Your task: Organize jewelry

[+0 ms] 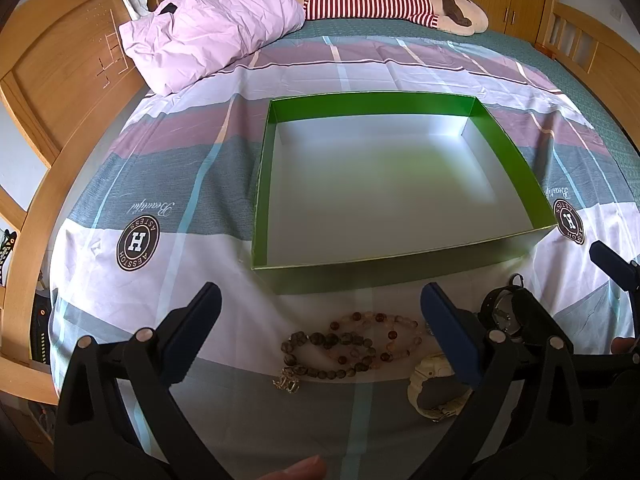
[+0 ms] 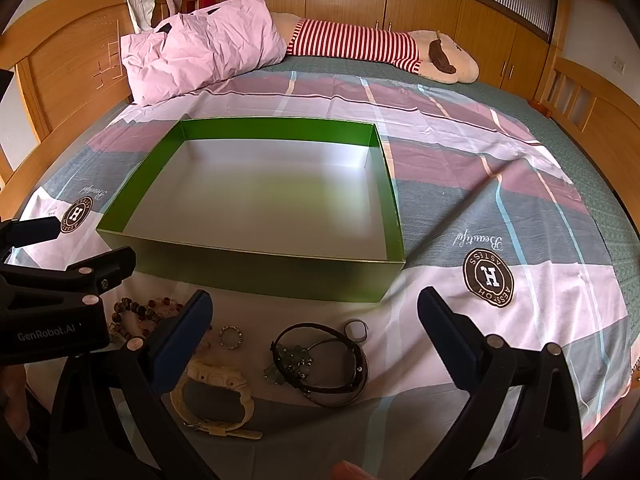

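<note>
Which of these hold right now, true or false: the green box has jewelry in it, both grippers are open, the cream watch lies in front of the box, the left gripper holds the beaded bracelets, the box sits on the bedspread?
1. The green box has jewelry in it: false; its inside is bare.
2. The left gripper and right gripper are open: true.
3. The cream watch lies in front of the box: true.
4. The left gripper holds the beaded bracelets: false; they lie on the bedspread between its fingers.
5. The box sits on the bedspread: true.
</note>
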A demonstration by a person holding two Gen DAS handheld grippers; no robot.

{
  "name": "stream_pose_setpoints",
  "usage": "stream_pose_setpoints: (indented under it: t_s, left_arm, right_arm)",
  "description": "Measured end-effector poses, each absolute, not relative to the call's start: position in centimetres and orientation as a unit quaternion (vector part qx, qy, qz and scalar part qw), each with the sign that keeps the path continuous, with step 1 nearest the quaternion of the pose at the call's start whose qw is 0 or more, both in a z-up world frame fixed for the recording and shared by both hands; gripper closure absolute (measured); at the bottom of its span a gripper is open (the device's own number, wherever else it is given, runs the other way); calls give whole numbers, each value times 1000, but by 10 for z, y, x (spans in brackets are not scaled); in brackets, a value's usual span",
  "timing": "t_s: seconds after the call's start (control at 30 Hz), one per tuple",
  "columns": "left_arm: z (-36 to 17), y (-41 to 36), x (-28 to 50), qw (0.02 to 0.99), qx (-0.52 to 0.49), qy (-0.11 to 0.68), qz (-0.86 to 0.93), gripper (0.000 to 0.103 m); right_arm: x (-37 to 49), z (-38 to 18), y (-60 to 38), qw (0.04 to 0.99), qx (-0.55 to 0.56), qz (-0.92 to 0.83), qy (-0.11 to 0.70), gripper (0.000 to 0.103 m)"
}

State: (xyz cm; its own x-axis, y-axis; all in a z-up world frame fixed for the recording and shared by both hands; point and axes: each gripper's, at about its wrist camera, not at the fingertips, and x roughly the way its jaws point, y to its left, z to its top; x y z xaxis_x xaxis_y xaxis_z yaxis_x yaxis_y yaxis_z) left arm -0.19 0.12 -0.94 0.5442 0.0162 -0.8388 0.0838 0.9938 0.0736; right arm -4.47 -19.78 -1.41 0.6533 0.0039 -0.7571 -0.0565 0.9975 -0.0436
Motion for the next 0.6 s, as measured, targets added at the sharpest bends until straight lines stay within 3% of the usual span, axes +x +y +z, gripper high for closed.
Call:
stream_pose_setpoints:
  t_s: [0.6]
  left_arm:
    - [-9, 0, 0, 877, 53, 478, -18, 2]
  right_arm:
    - [-44, -14, -198, 908, -32, 17, 417, 1]
